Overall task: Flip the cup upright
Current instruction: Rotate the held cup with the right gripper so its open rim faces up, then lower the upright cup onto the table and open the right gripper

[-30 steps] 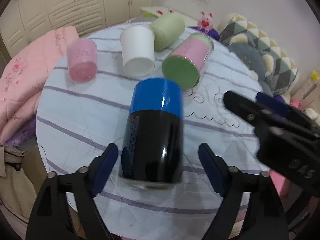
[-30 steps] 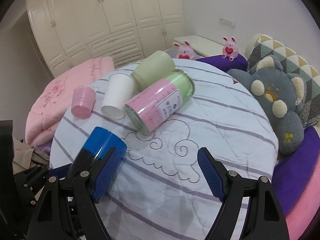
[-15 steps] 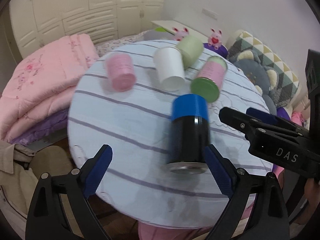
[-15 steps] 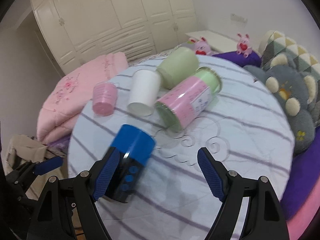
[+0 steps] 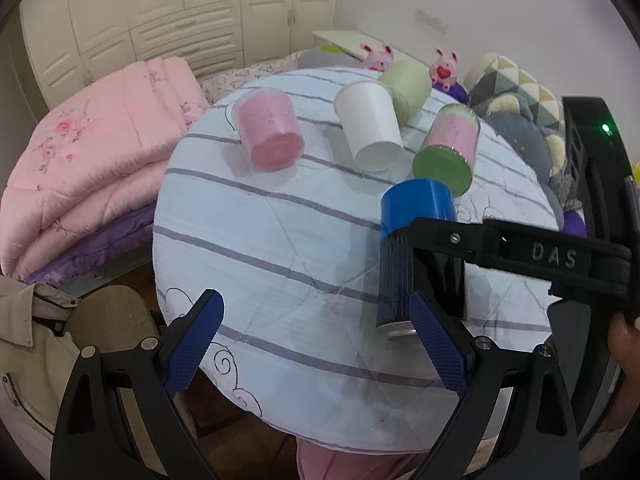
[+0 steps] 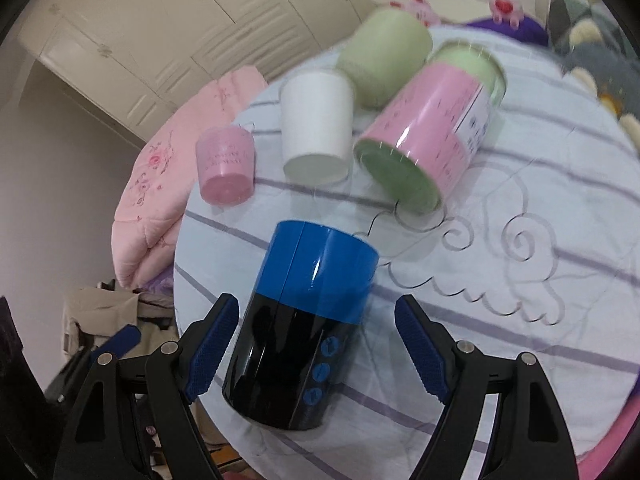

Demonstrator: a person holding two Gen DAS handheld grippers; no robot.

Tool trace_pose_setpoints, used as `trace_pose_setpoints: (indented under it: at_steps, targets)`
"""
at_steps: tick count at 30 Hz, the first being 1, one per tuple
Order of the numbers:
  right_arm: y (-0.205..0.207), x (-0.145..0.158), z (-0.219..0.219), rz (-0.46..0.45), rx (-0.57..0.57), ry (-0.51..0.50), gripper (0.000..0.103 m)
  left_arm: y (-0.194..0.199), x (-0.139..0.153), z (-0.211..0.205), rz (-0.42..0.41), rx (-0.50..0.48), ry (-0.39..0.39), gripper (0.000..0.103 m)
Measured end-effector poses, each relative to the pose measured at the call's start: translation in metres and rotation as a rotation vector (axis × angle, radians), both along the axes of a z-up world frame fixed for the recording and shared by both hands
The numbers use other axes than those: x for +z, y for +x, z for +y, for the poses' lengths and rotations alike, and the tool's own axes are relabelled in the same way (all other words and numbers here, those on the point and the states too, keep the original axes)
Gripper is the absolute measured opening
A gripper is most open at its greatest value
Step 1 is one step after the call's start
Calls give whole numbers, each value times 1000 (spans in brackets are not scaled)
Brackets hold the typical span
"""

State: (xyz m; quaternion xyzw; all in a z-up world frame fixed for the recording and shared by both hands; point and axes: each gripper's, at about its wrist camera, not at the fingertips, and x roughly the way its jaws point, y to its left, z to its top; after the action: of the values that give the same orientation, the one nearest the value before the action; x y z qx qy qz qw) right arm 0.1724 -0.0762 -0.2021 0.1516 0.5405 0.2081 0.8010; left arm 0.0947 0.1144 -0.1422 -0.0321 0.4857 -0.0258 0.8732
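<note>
A black cup with a blue band (image 6: 304, 320) lies on its side near the round table's front edge; it also shows in the left wrist view (image 5: 412, 240). My right gripper (image 6: 316, 348) is open, its fingers on either side of the cup, not touching. In the left wrist view the right gripper's arm (image 5: 520, 252) crosses in front of the cup. My left gripper (image 5: 316, 344) is open and empty, drawn back over the table's front left edge.
On the striped tablecloth (image 5: 260, 240) lie a pink cup (image 5: 270, 136), a white cup (image 5: 372, 124), a pale green cup (image 5: 408, 84) and a pink-and-green canister (image 5: 450, 148). A pink quilt (image 5: 88, 168) lies left, cushions (image 5: 520, 92) right.
My left gripper pulled back and left, away from the black cup. My right gripper moved forward and left, so the cup now lies between its open fingers.
</note>
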Motion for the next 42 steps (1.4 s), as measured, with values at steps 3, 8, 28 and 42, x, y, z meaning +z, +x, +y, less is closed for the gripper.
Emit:
trace_pose_setpoints:
  at_steps: [3,8,28,42]
  targets:
    - [7,-12,4,46,11,30,82,4,-4,-3,15,-16,2,95]
    - [11,-21,8,33,36,65,81,7,-7,-8,22,-34,9,95]
    - [-25,38,-26,-453,80,-273,72,26,-9,-87,7,-194,-30,95]
    - [-27,38,-33,-518,103,-457,70,34,-20,-97,38,-152,20,96]
